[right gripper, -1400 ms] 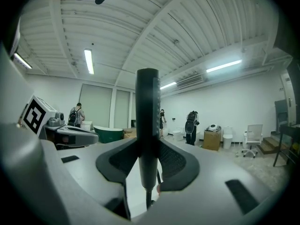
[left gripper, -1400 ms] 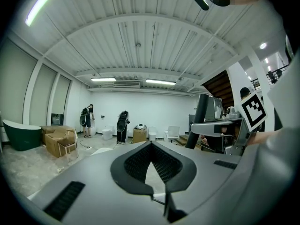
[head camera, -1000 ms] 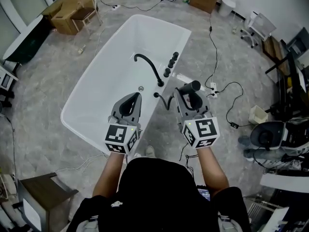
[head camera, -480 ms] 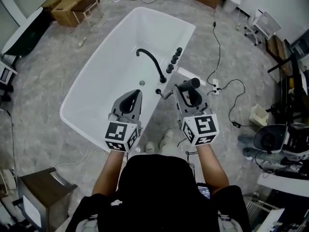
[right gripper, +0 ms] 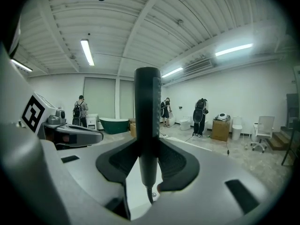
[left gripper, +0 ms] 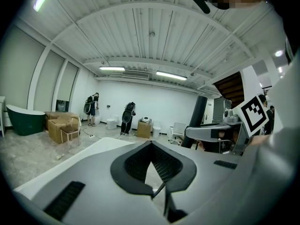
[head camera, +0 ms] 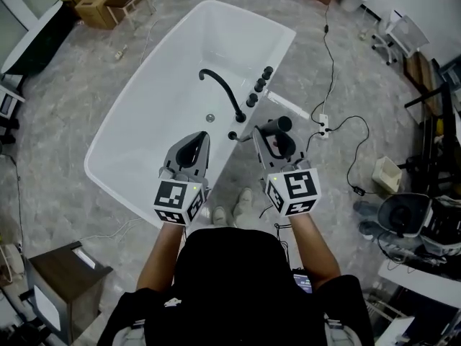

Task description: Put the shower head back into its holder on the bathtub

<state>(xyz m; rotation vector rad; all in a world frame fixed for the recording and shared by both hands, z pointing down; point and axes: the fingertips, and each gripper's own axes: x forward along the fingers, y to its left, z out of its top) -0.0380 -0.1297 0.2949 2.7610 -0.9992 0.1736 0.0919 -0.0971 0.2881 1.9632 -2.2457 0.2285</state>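
Since the earlier frames both grippers have come forward and down toward the tub (head camera: 158,114), and the shower head (head camera: 279,125) is now nearer the holder (head camera: 233,135) on the rim. The right gripper (head camera: 275,140) pinches the shower head's black handle between its pads, holding it upright beside the tub and still apart from the holder. The left gripper (head camera: 196,144) hangs over the tub's edge with its fingers pressed together on nothing.

The main risk seems to be the hose (right gripper: 149,195). It hangs from the bottom of the handle, and as the right gripper swings across it could pull taut or kink and twist the smooth round handle in the pads. The holder is a small target. If the handle comes in tilted or off-centre it would likely knock the rim or catch the holder's lip instead of seating. The faucet (head camera: 222,92) stands just beyond, so an overshoot may strike it. The shut left gripper cannot steady the hose.
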